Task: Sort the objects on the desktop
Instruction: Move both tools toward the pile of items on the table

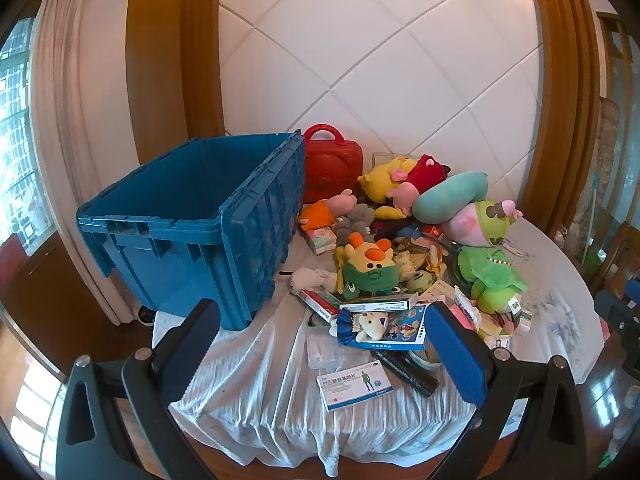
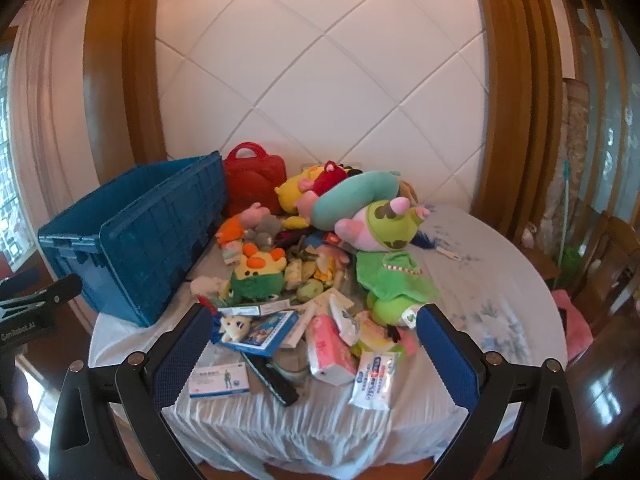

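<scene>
Crate: stands left of the pile, top open to receive things.
Toys and boxes: heaped on the cloth.
Left gripper: fingers wide, empty.
Right gripper: fingers wide, empty.

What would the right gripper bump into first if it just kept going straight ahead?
Probably the pink packet at the near edge of the pile, which sits between the open fingers of the right gripper. Depth is hard to judge, so it might pass above it.
</scene>
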### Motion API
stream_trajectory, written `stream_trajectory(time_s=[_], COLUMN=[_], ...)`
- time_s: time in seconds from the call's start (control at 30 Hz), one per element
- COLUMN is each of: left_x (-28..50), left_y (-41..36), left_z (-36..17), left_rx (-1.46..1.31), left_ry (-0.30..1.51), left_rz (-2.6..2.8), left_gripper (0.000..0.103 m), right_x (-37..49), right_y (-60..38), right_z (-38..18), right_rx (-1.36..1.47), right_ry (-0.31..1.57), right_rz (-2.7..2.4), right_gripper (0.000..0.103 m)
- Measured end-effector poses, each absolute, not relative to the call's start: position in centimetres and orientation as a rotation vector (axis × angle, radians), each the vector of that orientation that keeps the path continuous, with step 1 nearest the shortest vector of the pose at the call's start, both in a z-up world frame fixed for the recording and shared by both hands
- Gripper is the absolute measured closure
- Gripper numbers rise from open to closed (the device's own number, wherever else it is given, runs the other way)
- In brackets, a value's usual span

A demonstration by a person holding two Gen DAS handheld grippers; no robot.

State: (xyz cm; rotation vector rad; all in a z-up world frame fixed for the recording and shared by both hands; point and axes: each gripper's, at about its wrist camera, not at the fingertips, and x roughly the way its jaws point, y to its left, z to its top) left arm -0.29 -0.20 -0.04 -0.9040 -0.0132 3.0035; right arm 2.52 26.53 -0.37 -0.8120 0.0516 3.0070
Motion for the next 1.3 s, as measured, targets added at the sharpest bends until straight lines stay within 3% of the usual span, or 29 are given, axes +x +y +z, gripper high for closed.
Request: stream_trajectory(time_s=[1.3], left_x=[-2.6], left_y=[0.6], left_z=[-2.1], left_rx=[-0.958], left_ry=[-0.001], left_rz=[2.977], left_gripper=[0.0], right_x=[-0.5], right_y=[28.8], right_z=[-3.5], right_rx=[-0.94], right_ry=[0.063], right_rz=[2.925], right_gripper=[0.0])
